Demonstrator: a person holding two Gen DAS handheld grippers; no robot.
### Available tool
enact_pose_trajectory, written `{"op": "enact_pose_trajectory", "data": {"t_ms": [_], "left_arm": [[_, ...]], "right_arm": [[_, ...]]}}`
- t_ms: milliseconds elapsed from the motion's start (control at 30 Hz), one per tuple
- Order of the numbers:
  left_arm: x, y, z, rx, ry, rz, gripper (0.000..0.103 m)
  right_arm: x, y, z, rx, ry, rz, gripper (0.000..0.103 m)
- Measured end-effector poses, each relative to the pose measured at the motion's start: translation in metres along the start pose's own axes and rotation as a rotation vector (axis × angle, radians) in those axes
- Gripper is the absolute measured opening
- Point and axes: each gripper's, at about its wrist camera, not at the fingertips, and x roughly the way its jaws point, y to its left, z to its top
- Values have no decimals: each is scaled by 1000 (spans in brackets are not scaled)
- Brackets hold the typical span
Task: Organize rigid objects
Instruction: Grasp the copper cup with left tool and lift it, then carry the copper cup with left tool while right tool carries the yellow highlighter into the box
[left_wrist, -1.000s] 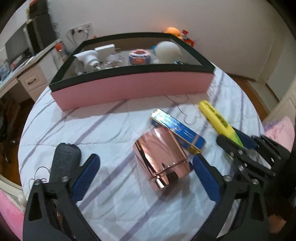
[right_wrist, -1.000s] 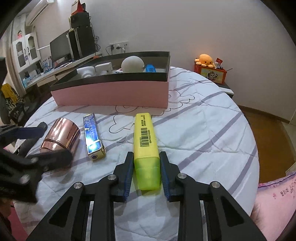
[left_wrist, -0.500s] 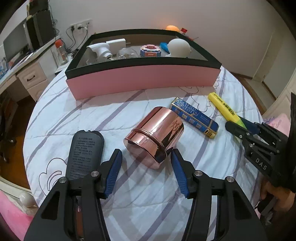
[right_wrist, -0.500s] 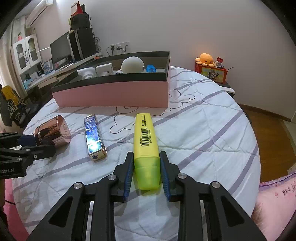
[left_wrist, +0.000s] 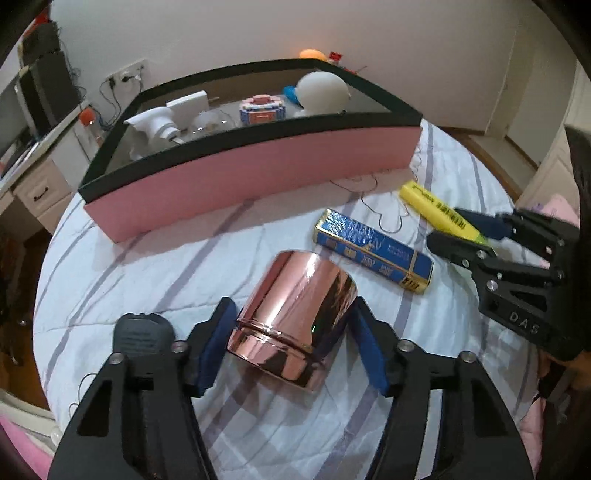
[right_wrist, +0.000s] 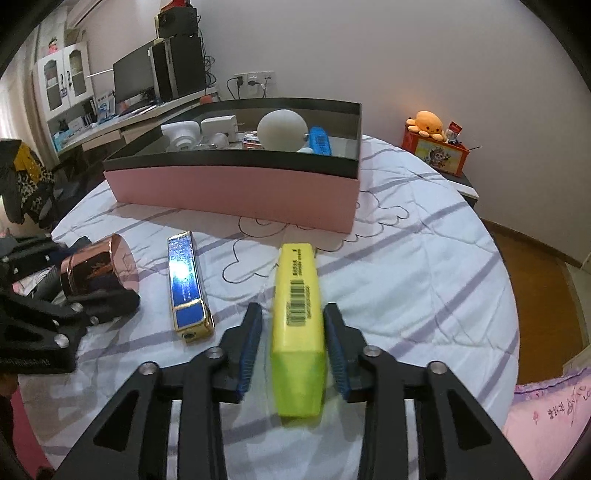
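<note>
Lying between parted fingers: copper jar (left_wrist: 295, 317) left, yellow highlighter (right_wrist: 299, 325) right.

Rose-gold cup (left_wrist: 295, 317): on its side, near the pink box (left_wrist: 251, 173).
Blue lighter (left_wrist: 373, 251): flat, beside cup.
Yellow highlighter (right_wrist: 299, 325): flat, right of lighter.

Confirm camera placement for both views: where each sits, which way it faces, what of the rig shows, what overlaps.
Left wrist: on the left gripper, looking along its fingers at the rose-gold cup between them, pink box beyond; right gripper visible at right.
Right wrist: on the right gripper, looking along its fingers at the yellow highlighter between them, same box behind; left gripper at left edge.
Shared: cup, highlighter, blue lighter, box, striped sheet.
</note>
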Motion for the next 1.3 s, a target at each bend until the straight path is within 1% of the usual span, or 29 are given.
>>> {"op": "enact_pose_trajectory", "data": {"t_ms": [67,100,167,233,267,333,367,533,700,833,900,1067,1300], "left_arm": [[-1,-1,-2,6,-11,-10,52],[-1,-1,-2,1,-11,-16,51],[-3,3,-2,-23,-8,-41,50],[-5,5,-3,-34,-10,-60,49],[-6,5,-4,-37,-10,-68,48],[-11,4,-8,-36,-2,-104,48],[-12,2,-10,-28,-1,-109,48],[-10,-5,-14,-8,8,-87,48],[-8,-10,-13,7,-6,-58,47],[-16,-8,-16,1,-20,-57,47],[-22,-5,-18,3,-31,-44,47],[-43,3,-15,-10,-75,-17,47],[-87,12,-4,-6,-179,4,47]], "right_arm": [[3,2,2,-11,4,-5,39],[4,2,2,-13,7,-7,39],[4,1,2,-16,6,-10,38],[2,1,0,-14,3,-28,28],[2,2,-1,-13,1,-38,27],[0,4,-2,-18,6,-53,27],[-2,6,-3,-20,11,-59,27],[-11,8,-13,20,9,-19,27],[-12,7,-15,44,2,-12,27],[-15,6,-16,68,-7,-14,27],[-18,6,-16,89,-10,-2,27],[-32,8,-12,115,-34,34,27],[-65,18,7,85,-106,62,27]]}}
